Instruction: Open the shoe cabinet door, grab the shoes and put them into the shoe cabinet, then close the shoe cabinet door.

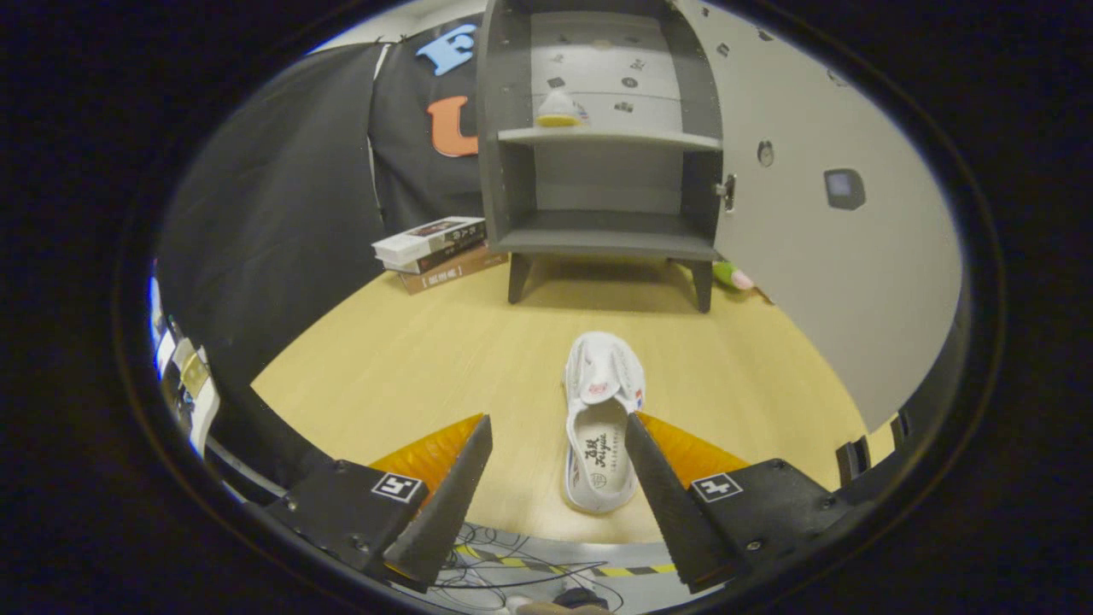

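Gripper [557, 427] hovers level over the table, wide open, empty, straddling 1 white shoe [601, 420].

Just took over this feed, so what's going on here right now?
The shoe cabinet stands with its door swung open, and one shoe already sits on its upper shelf. A second white shoe lies on the wooden table. The gripper is open, its fingers either side of that shoe's heel end, gripping nothing yet.
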